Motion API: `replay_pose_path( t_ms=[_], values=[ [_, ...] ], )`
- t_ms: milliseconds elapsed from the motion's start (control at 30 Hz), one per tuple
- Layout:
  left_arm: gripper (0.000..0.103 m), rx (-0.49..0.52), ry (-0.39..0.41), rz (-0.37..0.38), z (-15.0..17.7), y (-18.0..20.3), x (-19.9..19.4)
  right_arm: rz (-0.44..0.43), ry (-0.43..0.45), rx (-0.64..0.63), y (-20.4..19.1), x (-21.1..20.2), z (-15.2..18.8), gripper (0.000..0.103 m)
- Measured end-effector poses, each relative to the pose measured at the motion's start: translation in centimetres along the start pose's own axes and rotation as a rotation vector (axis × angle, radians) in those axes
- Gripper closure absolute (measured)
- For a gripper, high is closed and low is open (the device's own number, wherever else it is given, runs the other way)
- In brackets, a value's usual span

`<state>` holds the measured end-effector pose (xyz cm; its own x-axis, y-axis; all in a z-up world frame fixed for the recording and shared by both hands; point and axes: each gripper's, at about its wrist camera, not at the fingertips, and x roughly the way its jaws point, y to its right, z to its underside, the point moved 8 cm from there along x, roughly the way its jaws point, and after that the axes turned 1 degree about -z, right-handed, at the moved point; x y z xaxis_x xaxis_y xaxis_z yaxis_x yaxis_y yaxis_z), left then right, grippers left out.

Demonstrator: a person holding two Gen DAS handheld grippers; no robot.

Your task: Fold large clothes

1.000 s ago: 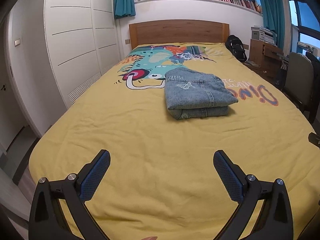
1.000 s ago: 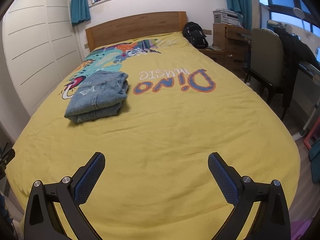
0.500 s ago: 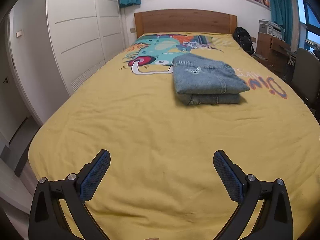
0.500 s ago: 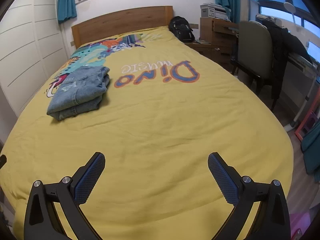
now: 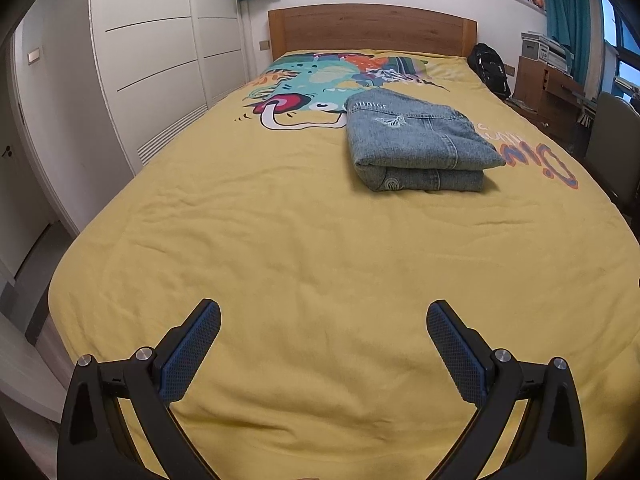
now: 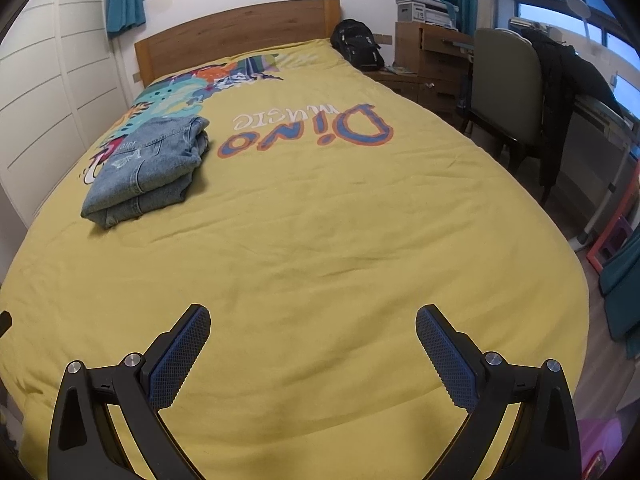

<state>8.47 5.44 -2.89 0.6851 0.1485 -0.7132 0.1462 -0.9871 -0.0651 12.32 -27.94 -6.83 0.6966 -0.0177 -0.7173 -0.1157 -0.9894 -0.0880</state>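
Observation:
A folded blue denim garment lies as a neat stack on the yellow bed cover, partly over the printed cartoon. In the right wrist view the same denim stack sits at the left of the bed cover. My left gripper is open over the foot end of the bed, far short of the garment, with nothing between its blue pads. My right gripper is likewise open and empty above the foot end, with the garment far ahead and to its left.
A wooden headboard stands at the far end. White wardrobe doors run along the left of the bed. On the right stand a black backpack, a wooden desk and a chair draped with a dark jacket.
Both grippers have stayed open. The left view has tilted down and the garment appears larger and higher right; the right view has swung back left, bringing the garment nearer the frame's middle.

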Motion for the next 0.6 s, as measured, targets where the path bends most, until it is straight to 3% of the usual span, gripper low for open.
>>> replay_pose_path(
  t_ms=[600],
  values=[
    [0.001, -0.036, -0.046, -0.001, 1.2, -1.2, 1.2, 0.006, -0.028, -0.010, 0.4, 1.0, 0.6, 0.000]
  ],
)
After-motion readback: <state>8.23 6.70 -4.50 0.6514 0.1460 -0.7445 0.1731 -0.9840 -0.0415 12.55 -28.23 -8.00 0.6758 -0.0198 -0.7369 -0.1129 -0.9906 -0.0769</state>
